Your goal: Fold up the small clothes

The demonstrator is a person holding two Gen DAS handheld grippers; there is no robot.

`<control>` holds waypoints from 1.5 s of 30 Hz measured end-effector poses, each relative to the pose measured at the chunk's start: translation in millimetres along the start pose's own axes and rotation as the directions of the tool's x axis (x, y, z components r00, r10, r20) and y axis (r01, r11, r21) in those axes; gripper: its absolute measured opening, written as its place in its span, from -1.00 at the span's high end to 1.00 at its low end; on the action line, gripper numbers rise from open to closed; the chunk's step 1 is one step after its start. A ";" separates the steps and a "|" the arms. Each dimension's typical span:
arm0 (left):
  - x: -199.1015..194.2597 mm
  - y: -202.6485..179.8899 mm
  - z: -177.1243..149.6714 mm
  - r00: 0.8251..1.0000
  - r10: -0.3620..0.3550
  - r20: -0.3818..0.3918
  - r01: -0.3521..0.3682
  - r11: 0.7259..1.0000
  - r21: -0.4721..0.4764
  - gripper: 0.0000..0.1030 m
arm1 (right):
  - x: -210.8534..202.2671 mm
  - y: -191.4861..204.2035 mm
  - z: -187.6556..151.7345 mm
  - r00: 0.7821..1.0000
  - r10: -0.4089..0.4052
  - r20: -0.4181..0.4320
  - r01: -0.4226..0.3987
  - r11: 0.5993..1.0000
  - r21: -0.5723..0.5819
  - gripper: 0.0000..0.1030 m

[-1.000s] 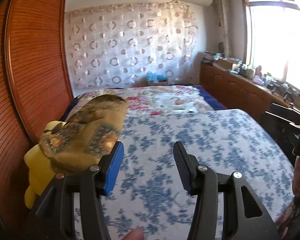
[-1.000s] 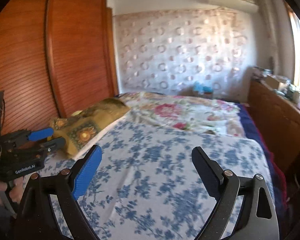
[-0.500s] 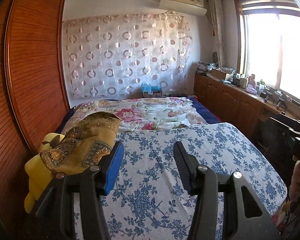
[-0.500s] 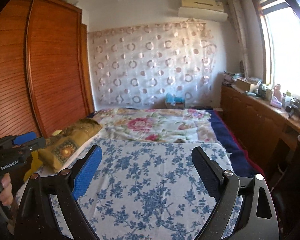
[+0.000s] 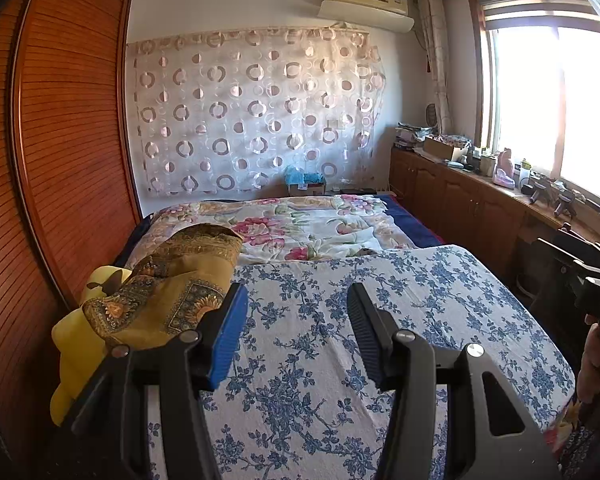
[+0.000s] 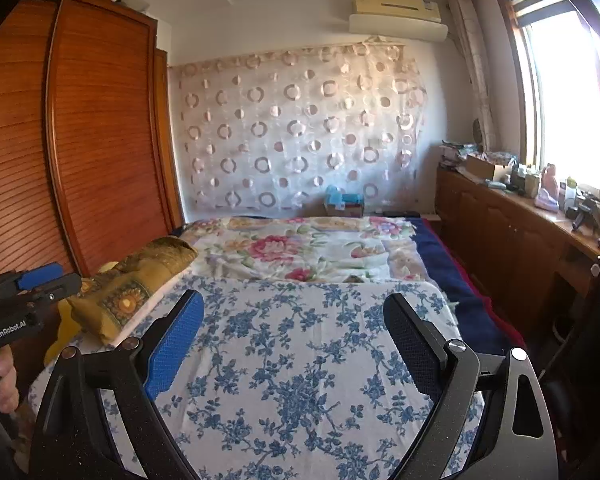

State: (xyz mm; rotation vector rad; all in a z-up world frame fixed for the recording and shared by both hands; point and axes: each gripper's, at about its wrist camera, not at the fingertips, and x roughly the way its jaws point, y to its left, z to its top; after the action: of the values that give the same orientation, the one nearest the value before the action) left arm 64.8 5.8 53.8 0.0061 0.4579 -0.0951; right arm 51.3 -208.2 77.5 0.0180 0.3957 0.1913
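Note:
My left gripper [image 5: 296, 300] is open and empty, held above the near part of a bed covered with a blue-flowered white sheet [image 5: 380, 320]. My right gripper [image 6: 294, 312] is open wider and empty above the same sheet [image 6: 300, 360]. The left gripper also shows at the left edge of the right wrist view [image 6: 24, 292], held by a hand. No small garment shows on the sheet.
A gold patterned pillow [image 5: 172, 292] over a yellow cushion [image 5: 76, 356] lies at the bed's left edge beside the wooden wardrobe [image 5: 60, 160]. A floral quilt [image 5: 292, 224] covers the far half. A wooden cabinet [image 5: 460, 200] with clutter runs along the right under the window.
Both grippers have risen and pulled back from the bed, so more of the room and ceiling shows. Both stay open.

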 end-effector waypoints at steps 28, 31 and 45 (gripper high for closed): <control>-8.5 2.8 3.3 1.000 0.005 0.011 -0.005 1.000 -0.002 0.00 | -3.0 -1.1 -5.2 1.000 -0.016 0.001 0.016 1.000 -0.005 -0.80; -8.4 3.0 3.0 1.000 0.006 0.012 -0.005 1.000 -0.002 0.00 | -3.5 -0.7 -5.1 1.000 -0.017 0.001 0.017 1.000 -0.006 -0.80; -10.2 5.4 5.2 1.000 0.003 0.015 -0.003 1.000 -0.002 0.00 | -3.8 -0.3 -4.8 1.000 -0.018 0.001 0.018 1.000 -0.006 -0.80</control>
State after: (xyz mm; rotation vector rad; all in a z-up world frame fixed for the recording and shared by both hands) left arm 58.5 11.9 62.8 0.0045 0.4426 -0.0915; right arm 46.1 -209.3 74.5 0.0087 0.3946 0.1751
